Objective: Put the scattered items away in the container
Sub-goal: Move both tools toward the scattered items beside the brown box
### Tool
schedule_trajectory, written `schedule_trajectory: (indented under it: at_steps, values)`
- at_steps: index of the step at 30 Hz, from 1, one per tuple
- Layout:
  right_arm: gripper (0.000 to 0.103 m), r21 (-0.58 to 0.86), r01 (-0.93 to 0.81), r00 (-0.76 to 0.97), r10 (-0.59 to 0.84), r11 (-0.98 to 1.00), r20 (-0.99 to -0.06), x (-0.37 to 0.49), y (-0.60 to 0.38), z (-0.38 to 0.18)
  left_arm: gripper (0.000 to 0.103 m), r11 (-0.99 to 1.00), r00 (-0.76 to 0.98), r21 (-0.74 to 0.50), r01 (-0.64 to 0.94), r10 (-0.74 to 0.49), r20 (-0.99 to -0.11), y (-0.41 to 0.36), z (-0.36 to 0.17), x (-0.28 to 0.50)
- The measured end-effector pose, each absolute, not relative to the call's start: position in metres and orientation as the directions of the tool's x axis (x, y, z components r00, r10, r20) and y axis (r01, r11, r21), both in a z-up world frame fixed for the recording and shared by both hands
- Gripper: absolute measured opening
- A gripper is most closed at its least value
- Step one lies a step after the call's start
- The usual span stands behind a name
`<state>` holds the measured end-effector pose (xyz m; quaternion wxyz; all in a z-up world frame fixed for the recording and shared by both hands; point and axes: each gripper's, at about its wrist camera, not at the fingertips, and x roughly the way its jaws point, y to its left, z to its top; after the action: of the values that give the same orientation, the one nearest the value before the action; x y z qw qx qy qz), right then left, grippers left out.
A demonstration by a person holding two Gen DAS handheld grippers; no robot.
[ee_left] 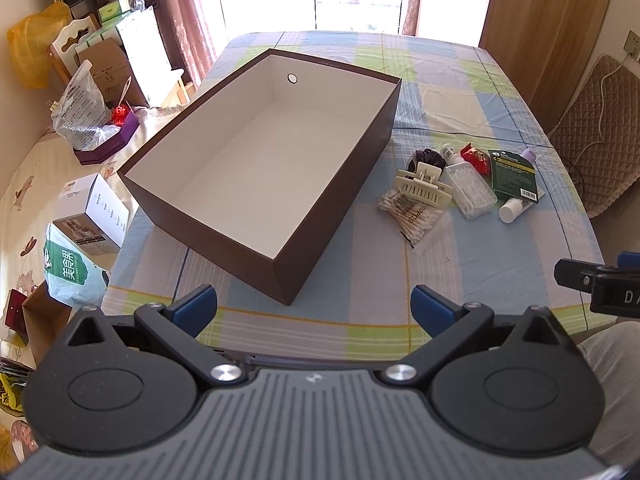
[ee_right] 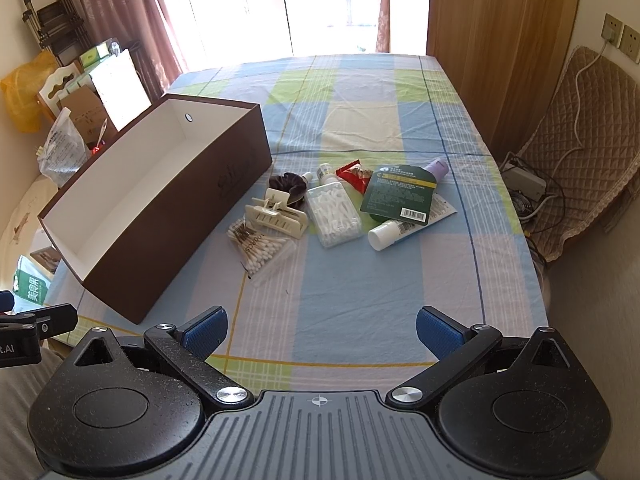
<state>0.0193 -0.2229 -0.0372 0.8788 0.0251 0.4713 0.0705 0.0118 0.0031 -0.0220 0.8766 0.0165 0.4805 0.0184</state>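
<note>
box: i see the brown box holding nothing.
items: cotton swabs, hair clip, clear case, green packet and tube lie clustered beside it on the tablecloth.
left gripper: released, empty.
right gripper: released, empty.
left to do: every item i see.

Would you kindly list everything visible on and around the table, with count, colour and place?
box: 1, brown with white inside, holding nothing, table's left
cotton swab bag: 1, clear, nearest the box
hair claw: 1, cream, on the swabs
scrunchie: 1, dark, behind the claw
clear case: 1, white contents, pile centre
red packet: 1, pile rear
green packet: 1, dark, pile right
white-capped tube: 1, under the green packet
tablecloth: 1, blue-green check
left tool: open, low front
right tool: open, low front
</note>
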Motion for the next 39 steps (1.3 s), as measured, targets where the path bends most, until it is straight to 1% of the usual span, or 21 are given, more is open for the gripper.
schedule_trajectory:
  at_steps: [20, 34, 39]
  values:
    - [0.103, 0.111, -0.079, 0.542, 0.136, 0.991, -0.83, 0.02, -0.228, -0.044, 0.102, 0.998, 0.526, 0.056, 0.008, 0.043, -0.85, -0.002, -0.031, 0.016]
    - [0.103, 0.099, -0.037, 0.537, 0.103, 0.994, -0.837, 0.022, -0.24, -0.05, 0.102, 0.994, 0.518, 0.051, 0.098, -0.007, -0.855, -0.024, -0.047, 0.023]
    - [0.103, 0.097, -0.012, 0.546, 0.087, 0.995, -0.833, 0.023, -0.247, -0.056, 0.102, 0.989, 0.522, 0.028, 0.143, -0.051, -0.852, -0.035, -0.054, 0.029]
